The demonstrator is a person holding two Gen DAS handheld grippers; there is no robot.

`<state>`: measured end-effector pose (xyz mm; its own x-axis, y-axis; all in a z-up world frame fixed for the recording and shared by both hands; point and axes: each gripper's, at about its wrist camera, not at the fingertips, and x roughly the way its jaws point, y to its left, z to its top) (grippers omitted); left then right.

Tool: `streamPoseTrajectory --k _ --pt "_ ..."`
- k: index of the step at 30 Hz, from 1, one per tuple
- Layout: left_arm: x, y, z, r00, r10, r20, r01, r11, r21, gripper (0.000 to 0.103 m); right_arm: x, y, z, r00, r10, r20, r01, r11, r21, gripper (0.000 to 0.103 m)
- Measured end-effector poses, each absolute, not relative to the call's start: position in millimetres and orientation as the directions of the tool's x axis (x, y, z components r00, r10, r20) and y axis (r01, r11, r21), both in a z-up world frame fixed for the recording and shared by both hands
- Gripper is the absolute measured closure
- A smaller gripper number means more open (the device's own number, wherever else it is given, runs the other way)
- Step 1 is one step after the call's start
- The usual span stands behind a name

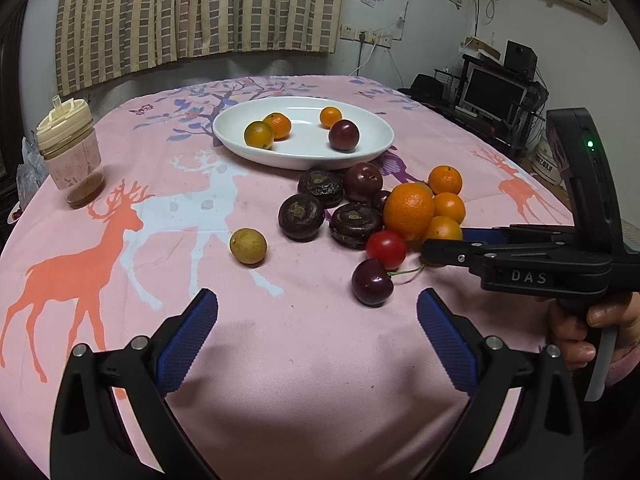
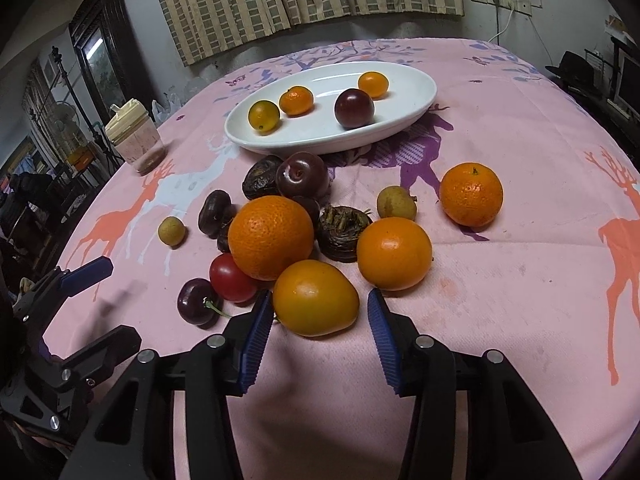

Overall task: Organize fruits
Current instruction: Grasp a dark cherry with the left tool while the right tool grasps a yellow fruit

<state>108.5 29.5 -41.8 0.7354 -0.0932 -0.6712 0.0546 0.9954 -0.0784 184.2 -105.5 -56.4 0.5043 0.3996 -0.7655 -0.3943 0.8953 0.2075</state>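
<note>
Right gripper [image 2: 316,312] is straddling the kumquat [image 2: 315,298], jaws open; smooth, soft fruit, so pinch its middle gently. Left gripper [image 1: 318,312] is hovering open.

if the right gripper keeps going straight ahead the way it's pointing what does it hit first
Most likely the yellow-orange fruit, which sits right at the tips of the open right gripper, roughly between its fingers. The big orange lies just behind it. Depth is hard to judge through the fisheye.
</note>
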Motion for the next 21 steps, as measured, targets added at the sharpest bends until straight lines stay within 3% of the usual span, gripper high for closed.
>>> streamPoseTrajectory --k 4,12,13,14,17,21 --pt "109 29 -43 0.733 -0.090 -0.675 0.053 0.996 -0.075 0.005 185 -105 -56 0.501 0.414 -0.760 -0.404 0.889 0.218 0.061" --pt "116 21 -46 0.709 -0.097 -0.699 0.068 0.995 -0.069 0.006 180 -121 -51 0.550 0.467 -0.692 -0.384 0.877 0.287 0.062" --pt "119 20 -46 0.700 -0.116 -0.704 0.080 0.993 -0.085 0.012 178 -124 -49 0.560 0.477 -0.677 -0.384 0.874 0.298 0.062" --pt "122 17 -47 0.688 -0.140 -0.712 0.096 0.990 -0.102 0.025 177 -127 -48 0.571 0.484 -0.663 -0.382 0.872 0.307 0.062" --pt "134 7 -53 0.641 -0.172 -0.748 0.128 0.985 -0.116 0.042 177 -133 -47 0.581 0.494 -0.647 -0.371 0.868 0.330 0.062" --pt "147 -2 -54 0.626 -0.162 -0.763 0.132 0.986 -0.101 0.045 179 -136 -48 0.569 0.515 -0.641 -0.372 0.856 0.358 0.061"
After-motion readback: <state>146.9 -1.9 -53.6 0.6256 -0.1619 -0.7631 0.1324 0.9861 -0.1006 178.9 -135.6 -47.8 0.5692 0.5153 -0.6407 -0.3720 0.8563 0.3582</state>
